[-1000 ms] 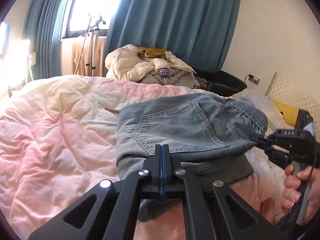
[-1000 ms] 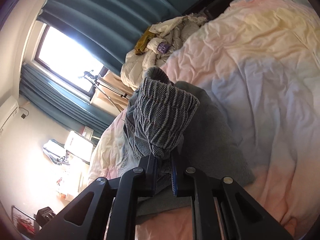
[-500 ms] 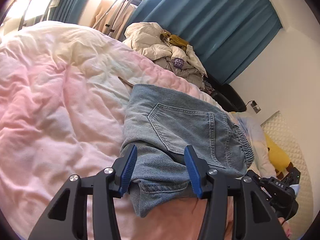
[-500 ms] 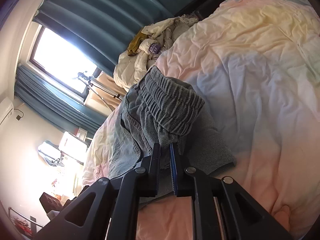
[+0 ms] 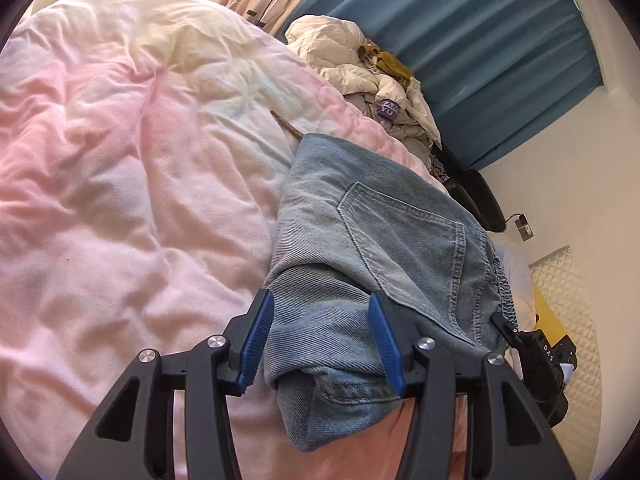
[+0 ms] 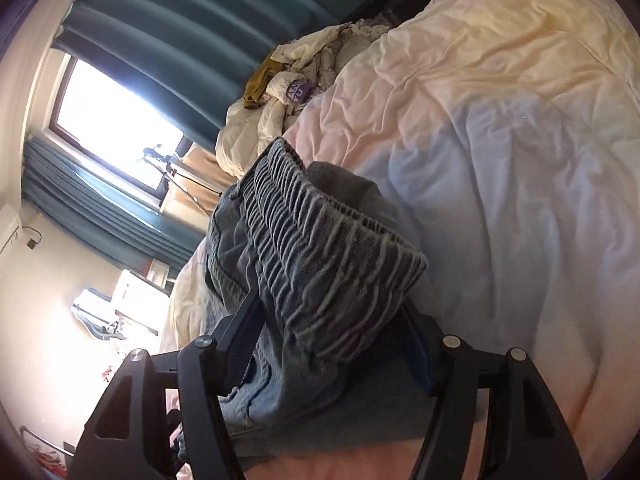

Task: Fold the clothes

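Folded light-blue jeans [image 5: 380,232] lie on the pink duvet [image 5: 120,200], back pocket up. My left gripper [image 5: 320,340] is open over their near folded edge; denim lies between the blue pads [image 5: 256,340], loose and not squeezed. In the right wrist view the jeans' elastic waistband [image 6: 320,264] bulges up between the fingers of my right gripper [image 6: 332,340], whose jaws are opening wide and stand off the cloth. The right gripper [image 5: 536,356] also shows in the left wrist view, at the waistband end of the jeans.
A heap of cream jackets and clothes [image 5: 360,68] sits at the bed's far side before teal curtains [image 5: 480,40]. A black chair [image 5: 480,200] and a quilted pillow [image 5: 568,300] lie to the right. The duvet [image 6: 520,160] spreads wide around the jeans.
Both grippers were shut on the jeans and have let go: the left opened first and sank while rolling, the right opened just now. The jeans settled onto the duvet.
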{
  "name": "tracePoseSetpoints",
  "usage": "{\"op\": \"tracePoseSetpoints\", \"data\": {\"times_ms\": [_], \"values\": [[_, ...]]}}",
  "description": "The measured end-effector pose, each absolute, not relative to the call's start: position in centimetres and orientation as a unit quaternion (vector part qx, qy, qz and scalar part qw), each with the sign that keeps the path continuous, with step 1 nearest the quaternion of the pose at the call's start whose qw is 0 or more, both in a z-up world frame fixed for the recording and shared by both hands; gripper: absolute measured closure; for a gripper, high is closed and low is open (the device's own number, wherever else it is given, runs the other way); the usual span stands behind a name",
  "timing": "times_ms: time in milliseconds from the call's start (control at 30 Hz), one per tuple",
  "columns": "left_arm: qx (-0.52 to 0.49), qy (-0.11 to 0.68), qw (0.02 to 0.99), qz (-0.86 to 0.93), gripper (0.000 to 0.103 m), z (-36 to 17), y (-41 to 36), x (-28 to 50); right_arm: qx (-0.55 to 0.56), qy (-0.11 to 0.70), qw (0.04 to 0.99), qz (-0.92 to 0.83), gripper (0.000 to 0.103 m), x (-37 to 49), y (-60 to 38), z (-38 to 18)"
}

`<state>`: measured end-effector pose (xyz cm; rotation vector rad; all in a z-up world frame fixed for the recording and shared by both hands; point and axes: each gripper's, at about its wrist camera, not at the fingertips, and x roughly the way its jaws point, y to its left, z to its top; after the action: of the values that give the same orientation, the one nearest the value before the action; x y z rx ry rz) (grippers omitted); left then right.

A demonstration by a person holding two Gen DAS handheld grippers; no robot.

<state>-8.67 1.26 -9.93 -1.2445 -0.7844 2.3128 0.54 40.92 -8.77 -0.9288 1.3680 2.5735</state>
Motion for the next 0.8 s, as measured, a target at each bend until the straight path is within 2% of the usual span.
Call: {"op": "tracePoseSetpoints", "data": {"times_ms": [67, 100, 167, 267, 400, 667, 800], "values": [[-0.447, -0.297, 0.193, 0.821, 0.052, -10.4, 0.7, -9.1, -0.296, 0.453, 0.039, 0.840, 0.053, 0.4, 40.8, -8.8], [-0.448, -0.306, 0.192, 0.818, 0.052, -10.6, 0.5, -9.3, -0.291, 0.447, 0.036, 0.845, 0.057, 0.7, 40.6, -8.4], [-0.451, -0.319, 0.194, 0.811, 0.052, -10.8, 0.3, -9.7, -0.256, 0.430, 0.017, 0.865, 0.074, 1.6, 39.9, -6.8], [-0.453, -0.330, 0.206, 0.802, 0.052, -10.9, 0.4, -10.1, -0.210, 0.400, -0.011, 0.892, 0.077, 2.9, 38.4, -3.6], [-0.442, -0.331, 0.220, 0.804, 0.052, -10.2, 0.5, -10.0, -0.202, 0.413, -0.016, 0.888, 0.078, 4.6, 37.6, -2.1], [-0.444, -0.318, 0.251, 0.799, 0.052, -9.7, 1.0, -10.4, -0.292, 0.534, 0.081, 0.789, 0.078, 6.0, 41.0, -10.0], [-0.458, -0.293, 0.260, 0.798, 0.052, -9.5, 1.6, -10.1, -0.303, 0.518, 0.079, 0.796, 0.073, 5.8, 41.1, -9.2]]}}
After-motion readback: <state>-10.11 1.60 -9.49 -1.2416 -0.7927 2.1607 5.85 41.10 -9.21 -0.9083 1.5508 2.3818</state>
